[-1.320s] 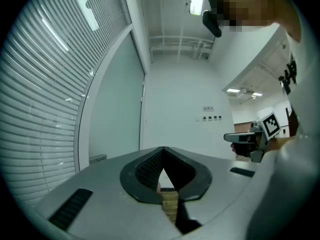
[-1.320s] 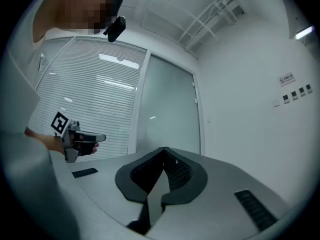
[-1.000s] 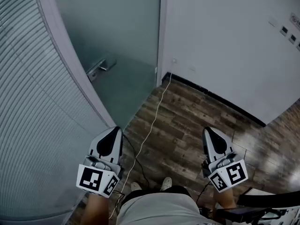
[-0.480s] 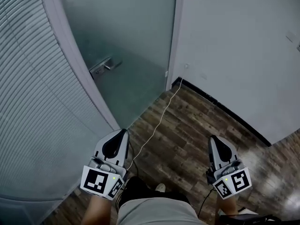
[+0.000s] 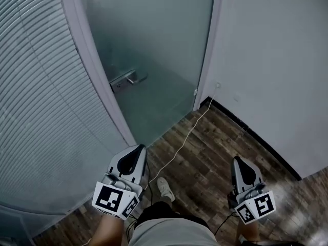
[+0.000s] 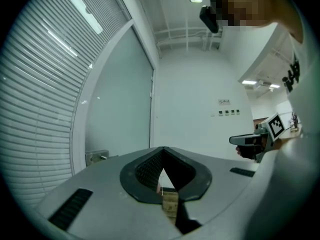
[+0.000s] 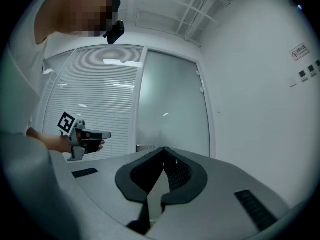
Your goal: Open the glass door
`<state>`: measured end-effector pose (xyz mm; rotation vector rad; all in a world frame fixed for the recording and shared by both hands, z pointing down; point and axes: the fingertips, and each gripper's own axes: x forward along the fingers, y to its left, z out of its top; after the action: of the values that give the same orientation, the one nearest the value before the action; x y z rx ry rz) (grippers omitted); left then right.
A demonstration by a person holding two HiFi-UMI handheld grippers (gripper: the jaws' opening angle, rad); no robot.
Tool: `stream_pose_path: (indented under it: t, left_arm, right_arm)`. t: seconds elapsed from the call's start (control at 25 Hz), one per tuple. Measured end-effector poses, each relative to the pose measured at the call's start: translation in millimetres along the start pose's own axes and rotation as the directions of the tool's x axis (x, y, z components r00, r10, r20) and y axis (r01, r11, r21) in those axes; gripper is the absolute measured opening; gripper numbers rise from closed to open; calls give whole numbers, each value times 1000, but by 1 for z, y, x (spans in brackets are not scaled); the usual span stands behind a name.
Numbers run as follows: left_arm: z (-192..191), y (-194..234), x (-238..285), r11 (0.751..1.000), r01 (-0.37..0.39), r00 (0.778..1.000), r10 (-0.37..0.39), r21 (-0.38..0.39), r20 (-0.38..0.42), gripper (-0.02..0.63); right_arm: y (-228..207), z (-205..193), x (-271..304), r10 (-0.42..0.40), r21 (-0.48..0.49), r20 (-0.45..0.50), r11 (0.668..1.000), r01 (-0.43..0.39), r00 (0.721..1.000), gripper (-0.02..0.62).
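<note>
The frosted glass door (image 5: pixel 154 40) stands closed ahead, with a metal lever handle (image 5: pixel 128 80) on its left edge. My left gripper (image 5: pixel 139 148) is low at the left, shut and empty, well short of the handle. At the lower right my right gripper (image 5: pixel 238 160) is also shut and empty, above the wooden floor. The left gripper view has the door (image 6: pixel 120 109) and handle (image 6: pixel 95 157) left of its closed tips (image 6: pixel 163 148). In the right gripper view the door (image 7: pixel 172 104) stands straight ahead of the closed tips (image 7: pixel 164 149), the handle (image 7: pixel 145 147) just left of them.
A curved glass partition with blinds (image 5: pixel 36 111) runs along the left of the door. A white wall (image 5: pixel 277 76) with black skirting (image 5: pixel 256 137) closes the right. A thin white cable (image 5: pixel 179 147) trails over the wooden floor (image 5: pixel 205 158) from the door corner. My shoe (image 5: pixel 165 188) shows below.
The door and its handle have shifted right and lower in the head view and look nearer. Both grippers have moved forward toward the door and stay shut.
</note>
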<state>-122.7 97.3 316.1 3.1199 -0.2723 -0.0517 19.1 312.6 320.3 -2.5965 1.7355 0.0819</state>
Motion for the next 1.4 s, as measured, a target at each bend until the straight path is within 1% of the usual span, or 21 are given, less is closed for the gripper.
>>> stream_pose_path:
  t: [0.16,0.36,0.68,0.84,1.0,1.08,1.2,1.28,1.4]
  left_arm:
    - [3,19,24,1000,-16,1000,16,4,22,0]
    - [1,44,58,999,-36,999,36,2,23,0]
    - [3,117,116,993,-116,993,116,-3,18,0]
    - [0,162,140,988,-157,988,157,-5,4,0]
    - [6,189,156,984,-178,984,178,11,-4,0]
    - [12,197,159,983,-186,983,186,13,2,0]
    - [9,210,160,977,-213,977,214,9,-7,0]
    - [6,218,159,972,-236,972,236,4,-12,0]
    - [3,227,155,960,-280,960,280,1,-13,0]
  right_arm:
    - [-6,0,31,29,-17,5,999,-29,1000,2]
    - [-12,-1,81,99,-45,-10,994,-100,995,2]
    - [-21,-5,195,213,-29,-23,976,-214,977,2]
    - [-20,-2,256,255,-47,-21,966,-255,967,2]
    - [-15,3,301,305,-72,-22,950,-305,952,2]
    - [-12,4,316,325,-70,-23,943,-326,945,2]
    - [-6,0,339,359,-57,-27,931,-360,933,2]
    - [0,-4,354,390,-52,-33,919,-391,920,2]
    - [7,-9,375,446,-48,-39,893,-448,894,2]
